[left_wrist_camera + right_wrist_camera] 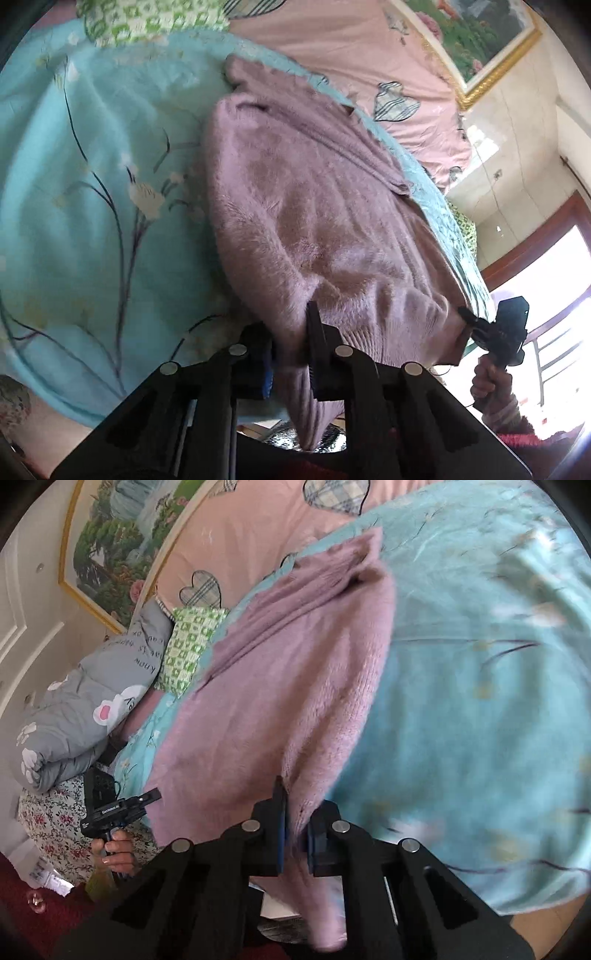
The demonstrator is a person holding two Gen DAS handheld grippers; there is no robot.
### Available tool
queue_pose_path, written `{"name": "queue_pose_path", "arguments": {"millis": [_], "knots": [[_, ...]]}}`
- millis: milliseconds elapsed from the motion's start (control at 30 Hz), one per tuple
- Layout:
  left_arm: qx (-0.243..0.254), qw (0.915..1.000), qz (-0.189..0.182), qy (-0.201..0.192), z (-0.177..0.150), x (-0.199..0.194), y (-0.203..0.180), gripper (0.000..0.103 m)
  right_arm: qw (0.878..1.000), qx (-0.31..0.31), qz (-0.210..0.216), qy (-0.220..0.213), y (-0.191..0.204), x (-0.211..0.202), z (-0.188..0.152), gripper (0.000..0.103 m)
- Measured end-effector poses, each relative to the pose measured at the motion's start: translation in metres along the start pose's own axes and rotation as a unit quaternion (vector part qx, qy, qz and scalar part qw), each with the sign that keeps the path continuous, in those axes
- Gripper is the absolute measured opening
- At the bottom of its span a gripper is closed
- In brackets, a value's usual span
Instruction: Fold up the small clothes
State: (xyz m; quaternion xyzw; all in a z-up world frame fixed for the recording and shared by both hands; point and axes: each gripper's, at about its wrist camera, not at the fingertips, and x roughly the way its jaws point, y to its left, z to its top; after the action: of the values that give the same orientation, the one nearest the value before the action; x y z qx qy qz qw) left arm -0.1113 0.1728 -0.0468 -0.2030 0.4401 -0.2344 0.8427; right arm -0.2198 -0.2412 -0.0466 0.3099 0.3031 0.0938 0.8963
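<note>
A fuzzy mauve knitted sweater (314, 206) lies stretched over a light-blue floral bedsheet (92, 177). My left gripper (290, 343) is shut on the sweater's near ribbed hem, with fabric hanging down between its fingers. My right gripper (295, 830) is shut on the other corner of the same hem (295, 797). The sweater also fills the middle of the right wrist view (280, 686). The right gripper shows in the left wrist view (476, 325) at the sweater's edge. The left gripper shows in the right wrist view (147, 797) at the far left.
A pink quilt with heart patches (236, 539) lies behind the sweater. A green patterned pillow (188, 646) and a rolled grey duvet (81, 716) sit at the bed's head. A framed painting (476, 40) hangs on the wall. A bright window (554, 295) is at the right.
</note>
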Motion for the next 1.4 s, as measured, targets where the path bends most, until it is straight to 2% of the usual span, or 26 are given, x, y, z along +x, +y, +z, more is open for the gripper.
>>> {"name": "queue_pose_path", "arguments": {"millis": [133,200,300,367,433,533,600,733,900,1100,1300,1400], "knots": [[0.007,0.9999,0.003,0.015,-0.001,0.006,0.005,0.016,0.999,0.019,0.02,-0.018,-0.015,-0.017,0.0,0.008],[-0.009,0.999,0.013,0.041,-0.003,0.019,0.012,0.024,0.999,0.035,0.031,-0.006,-0.018,-0.007,-0.002,0.008],[-0.025,0.9989,-0.004,0.038,-0.005,0.02,0.015,0.032,0.998,0.039,0.039,0.025,-0.016,0.008,-0.008,0.013],[-0.017,0.9991,0.002,0.038,-0.007,0.021,0.012,0.032,0.998,0.021,0.035,0.042,-0.011,0.013,-0.012,0.02],[0.004,0.9993,0.005,0.037,-0.01,0.023,0.005,0.028,0.998,0.01,0.037,0.054,-0.007,0.017,-0.014,0.021],[0.033,0.999,0.012,0.028,-0.011,0.021,-0.002,0.015,0.997,-0.012,0.037,0.064,-0.001,0.02,-0.017,0.021],[0.048,0.9987,0.009,0.013,-0.008,0.013,-0.007,0.013,0.996,-0.025,0.042,0.069,0.003,0.02,-0.017,0.015],[0.061,0.9978,-0.016,-0.02,0.008,-0.005,-0.019,0.011,0.994,-0.021,0.103,0.025,0.009,0.004,0.0,0.01],[0.063,0.9957,-0.037,-0.056,0.041,-0.014,-0.031,0.011,0.987,-0.023,0.154,-0.04,0.02,-0.012,0.036,0.009],[0.074,0.992,-0.037,-0.095,0.094,-0.004,-0.042,0.011,0.973,0.01,0.202,-0.107,0.016,-0.01,0.089,0.008],[0.062,0.9898,-0.028,-0.125,0.17,0.028,-0.044,0.01,0.978,0.022,0.166,-0.123,0.008,0.025,0.164,0.008],[0.076,0.987,-0.011,-0.141,0.214,0.051,-0.053,0.01,0.98,0.033,0.149,-0.129,-0.002,0.044,0.199,0.008]]}}
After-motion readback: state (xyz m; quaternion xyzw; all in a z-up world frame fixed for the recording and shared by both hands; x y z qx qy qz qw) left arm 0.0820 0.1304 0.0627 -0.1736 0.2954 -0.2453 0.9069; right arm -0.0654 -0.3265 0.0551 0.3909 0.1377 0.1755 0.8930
